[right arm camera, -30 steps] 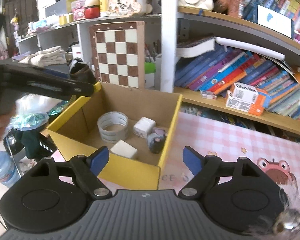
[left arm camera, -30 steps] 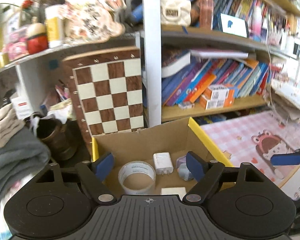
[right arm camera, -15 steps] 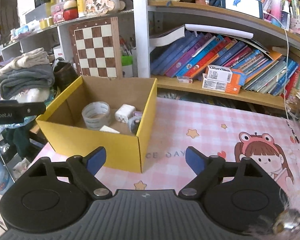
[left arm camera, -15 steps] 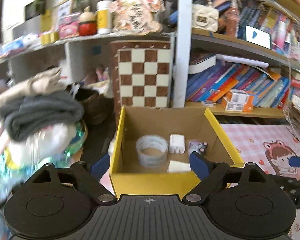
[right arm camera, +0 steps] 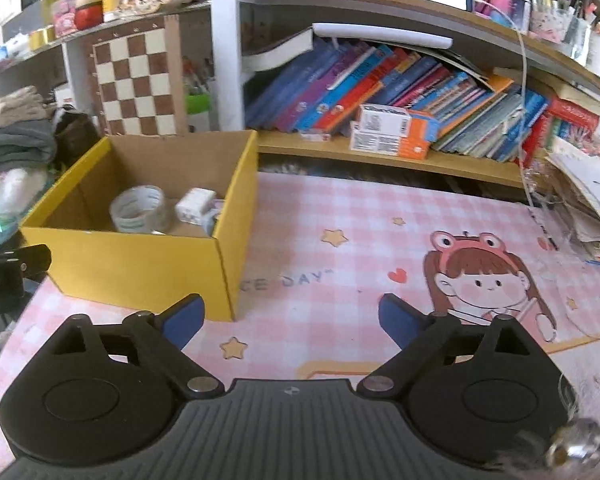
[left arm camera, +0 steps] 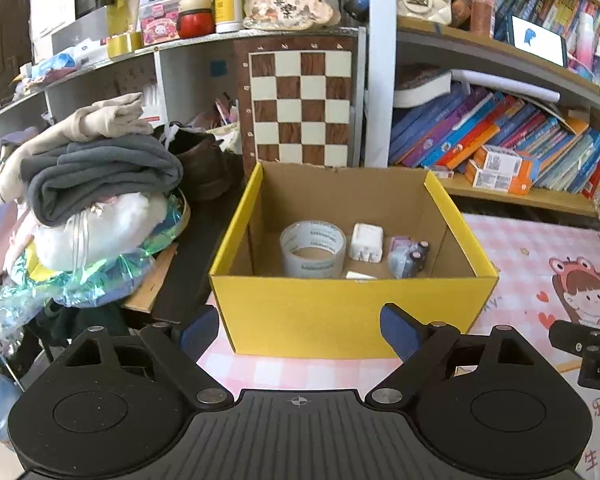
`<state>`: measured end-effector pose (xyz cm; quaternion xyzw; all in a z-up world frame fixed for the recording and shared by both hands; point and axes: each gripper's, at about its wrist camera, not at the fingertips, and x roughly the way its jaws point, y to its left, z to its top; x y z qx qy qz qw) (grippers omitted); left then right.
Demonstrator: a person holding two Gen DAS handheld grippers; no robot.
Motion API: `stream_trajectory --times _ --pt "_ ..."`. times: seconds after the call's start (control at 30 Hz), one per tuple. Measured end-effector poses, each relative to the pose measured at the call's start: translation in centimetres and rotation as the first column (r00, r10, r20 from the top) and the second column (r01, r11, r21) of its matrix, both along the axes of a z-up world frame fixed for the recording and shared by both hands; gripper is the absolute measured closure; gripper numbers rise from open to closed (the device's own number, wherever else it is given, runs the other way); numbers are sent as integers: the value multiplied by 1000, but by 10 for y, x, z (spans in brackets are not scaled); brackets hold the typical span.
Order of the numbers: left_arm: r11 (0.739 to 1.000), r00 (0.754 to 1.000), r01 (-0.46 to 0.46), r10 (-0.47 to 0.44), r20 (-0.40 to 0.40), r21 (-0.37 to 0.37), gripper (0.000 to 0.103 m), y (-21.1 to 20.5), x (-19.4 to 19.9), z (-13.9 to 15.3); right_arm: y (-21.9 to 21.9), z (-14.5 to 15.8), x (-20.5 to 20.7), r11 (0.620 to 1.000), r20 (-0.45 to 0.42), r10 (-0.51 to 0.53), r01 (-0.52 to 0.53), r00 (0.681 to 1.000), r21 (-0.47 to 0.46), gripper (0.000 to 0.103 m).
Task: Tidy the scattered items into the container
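Both claws, left claw and right claw, spread apart and empty; yellow box lies dead ahead of left, forward-left of right; left nearer.

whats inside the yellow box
A tape roll, a white charger, a small grey-purple item and a white piece mostly hidden by the box front wall.
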<state>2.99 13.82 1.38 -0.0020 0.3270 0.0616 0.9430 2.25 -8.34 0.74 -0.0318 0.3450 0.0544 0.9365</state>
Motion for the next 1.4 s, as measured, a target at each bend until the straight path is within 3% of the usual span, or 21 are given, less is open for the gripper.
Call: stream_trajectory --times 0.43,0.57,0.83,1.4 --pt "997 997 76 -75 -27 23 13 -27 -4 -5 -5 -7 -2 999 -17 -31 30 999 -25 0" --pt "995 995 94 -93 -44 21 6 -31 -2 -7 -5 -8 -2 999 -25 -30 29 999 -26 0" --pt "995 992 97 -97 -85 -1 6 -32 2 -14 -4 -15 1 999 -63 -26 24 998 -33 0" --pt "994 990 110 -112 -86 -20 0 -34 7 -14 -4 -16 8 999 -69 -21 18 997 -41 0"
